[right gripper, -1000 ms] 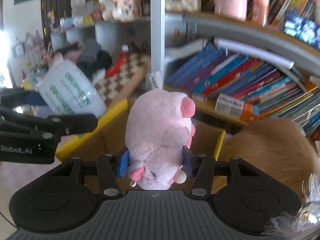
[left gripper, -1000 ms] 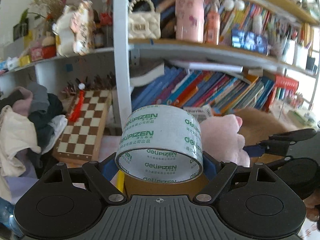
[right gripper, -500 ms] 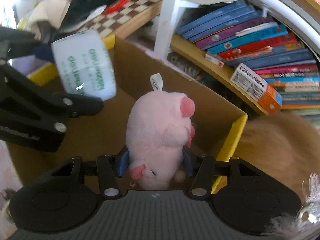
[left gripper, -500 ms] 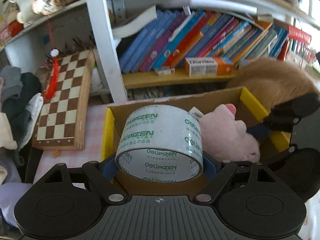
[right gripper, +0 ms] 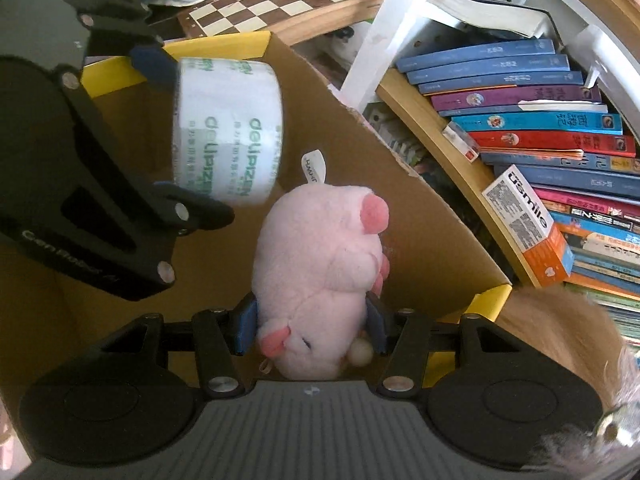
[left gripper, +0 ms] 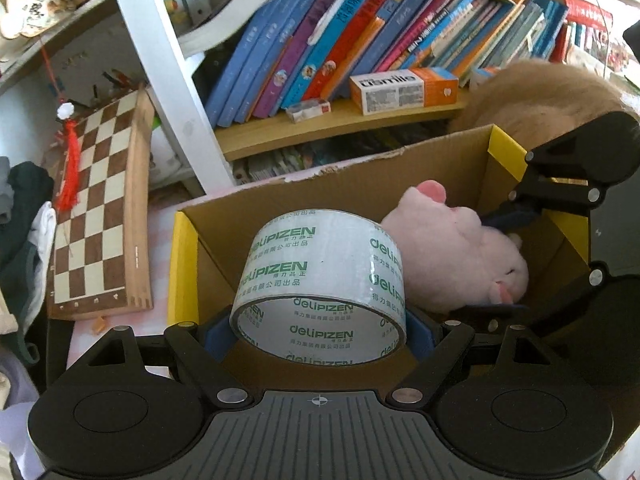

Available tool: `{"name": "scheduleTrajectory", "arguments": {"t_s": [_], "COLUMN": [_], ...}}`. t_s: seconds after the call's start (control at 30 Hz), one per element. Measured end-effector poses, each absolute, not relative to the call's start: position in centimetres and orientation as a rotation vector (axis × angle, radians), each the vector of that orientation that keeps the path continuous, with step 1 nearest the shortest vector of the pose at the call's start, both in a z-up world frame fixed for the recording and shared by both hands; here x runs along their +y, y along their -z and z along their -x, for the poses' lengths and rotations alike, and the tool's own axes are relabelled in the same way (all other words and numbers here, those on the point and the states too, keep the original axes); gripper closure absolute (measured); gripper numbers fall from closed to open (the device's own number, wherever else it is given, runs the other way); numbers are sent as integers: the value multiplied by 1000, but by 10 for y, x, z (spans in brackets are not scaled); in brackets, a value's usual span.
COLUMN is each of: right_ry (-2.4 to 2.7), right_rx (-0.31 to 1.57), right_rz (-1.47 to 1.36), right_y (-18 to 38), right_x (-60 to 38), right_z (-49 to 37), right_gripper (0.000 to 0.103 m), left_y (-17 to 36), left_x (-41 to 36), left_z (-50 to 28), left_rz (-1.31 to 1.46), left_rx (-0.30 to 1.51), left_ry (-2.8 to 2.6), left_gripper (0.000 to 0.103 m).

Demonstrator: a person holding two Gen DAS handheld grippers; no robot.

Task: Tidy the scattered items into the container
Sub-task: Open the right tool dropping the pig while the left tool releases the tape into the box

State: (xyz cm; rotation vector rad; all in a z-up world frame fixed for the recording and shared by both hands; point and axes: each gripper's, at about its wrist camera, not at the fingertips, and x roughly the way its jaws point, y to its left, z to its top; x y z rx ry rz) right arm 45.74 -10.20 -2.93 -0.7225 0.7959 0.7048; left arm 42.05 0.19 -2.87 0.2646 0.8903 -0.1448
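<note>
Behind the cardboard box we see a white-framed bookshelf packed with leaning books, and a chessboard propped to the box's left. We take the open box, with its yellow flap edges, as our landmark. Above its interior we hold our left gripper, clamped on a roll of tape printed with green lettering. Beside it, over the box's right half, our right gripper is clamped on a pink plush pig, pads pressing its flanks. An orange-and-white carton lies on the shelf behind the box.
</note>
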Motion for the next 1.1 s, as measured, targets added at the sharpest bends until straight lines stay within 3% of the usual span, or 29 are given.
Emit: {"name": "scheduleTrajectory", "arguments": {"t_s": [0.27,0.53,1.1], "right_ry": [-706,-705,-724], "right_rx": [788,758,605], "right_rz": [694,649,505], "right_y": [27,21,-41], "right_x": [-104,-107,-121], "right_z": [-458,-456,-406], "right_gripper": [49,33,28], "left_y": [34,24,-41], "left_x": [1,2,8], "left_z": [-427,-421,-360], "left_rz": [-279,-291,-224], "left_rx": [937,889,679], "left_ry": [127,94,77], "left_gripper": [16,15,13]}}
